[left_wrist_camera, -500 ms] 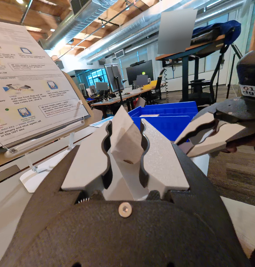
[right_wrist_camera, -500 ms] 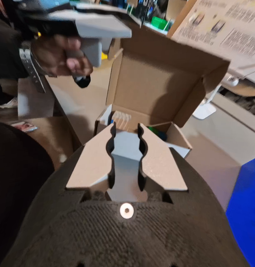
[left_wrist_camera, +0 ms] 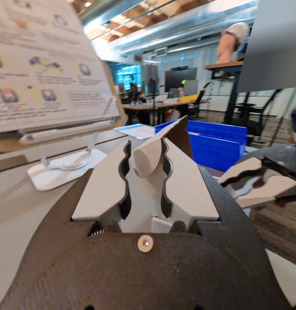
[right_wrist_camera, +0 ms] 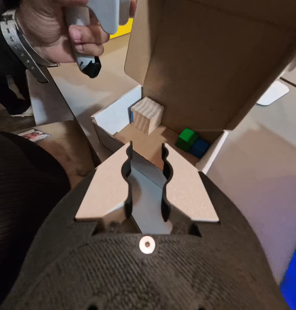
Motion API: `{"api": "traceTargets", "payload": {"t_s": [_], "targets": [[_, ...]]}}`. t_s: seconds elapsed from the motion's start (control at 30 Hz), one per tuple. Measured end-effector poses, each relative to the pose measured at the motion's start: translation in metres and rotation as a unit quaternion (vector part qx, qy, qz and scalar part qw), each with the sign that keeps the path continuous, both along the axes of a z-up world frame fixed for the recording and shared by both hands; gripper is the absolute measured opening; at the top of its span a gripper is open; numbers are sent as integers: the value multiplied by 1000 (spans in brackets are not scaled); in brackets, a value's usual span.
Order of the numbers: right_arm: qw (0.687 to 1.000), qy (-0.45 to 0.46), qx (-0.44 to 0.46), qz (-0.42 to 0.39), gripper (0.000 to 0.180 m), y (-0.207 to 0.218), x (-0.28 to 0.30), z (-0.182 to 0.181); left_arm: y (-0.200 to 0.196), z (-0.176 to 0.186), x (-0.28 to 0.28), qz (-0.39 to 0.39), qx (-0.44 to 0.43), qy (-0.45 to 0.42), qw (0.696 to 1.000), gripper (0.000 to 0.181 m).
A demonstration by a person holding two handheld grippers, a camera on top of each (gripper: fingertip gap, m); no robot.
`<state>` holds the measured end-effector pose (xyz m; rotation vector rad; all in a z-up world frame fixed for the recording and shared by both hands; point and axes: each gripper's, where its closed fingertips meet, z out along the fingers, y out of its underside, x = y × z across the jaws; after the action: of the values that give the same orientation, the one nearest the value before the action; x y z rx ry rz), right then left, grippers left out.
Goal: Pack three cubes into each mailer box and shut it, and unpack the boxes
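Our left gripper [left_wrist_camera: 146, 151] clamps the raised lid flap [left_wrist_camera: 152, 147] of the mailer box [right_wrist_camera: 117, 115]. Our right gripper [right_wrist_camera: 146, 151], jaws parted and empty, sits nearest the cubes: wooden cube [right_wrist_camera: 147, 115] straight ahead, green cube [right_wrist_camera: 186, 139] and blue cube [right_wrist_camera: 199, 148] to its right.

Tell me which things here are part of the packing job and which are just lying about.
Job: mailer box, its flap in the left gripper, wooden cube, green cube, blue cube, right gripper, blue bin.
Lying about: instruction sheet stand, monitor.
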<state>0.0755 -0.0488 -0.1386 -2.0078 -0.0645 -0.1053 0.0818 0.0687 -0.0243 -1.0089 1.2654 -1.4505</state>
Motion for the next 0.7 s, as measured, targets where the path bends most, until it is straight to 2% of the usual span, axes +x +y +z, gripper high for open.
{"api": "traceTargets", "payload": {"t_s": [0.1,0.27,0.37,0.53,0.7], "targets": [[1000,1,-2,-11,30,-3,7,-1,38,-12,8,74,-56,36,995,30],[999,-19,-13,-49,28,-9,23,-1,79,-44,14,126,-148,116,974,23],[997,-31,-15,-66,28,-12,31,0,79,-54,12,103,-191,137,967,21],[996,-11,-19,-85,34,-12,37,1,56,-56,4,28,-255,142,956,23],[997,26,12,-70,40,12,27,33,47,-47,-6,-10,-295,122,948,23]]}}
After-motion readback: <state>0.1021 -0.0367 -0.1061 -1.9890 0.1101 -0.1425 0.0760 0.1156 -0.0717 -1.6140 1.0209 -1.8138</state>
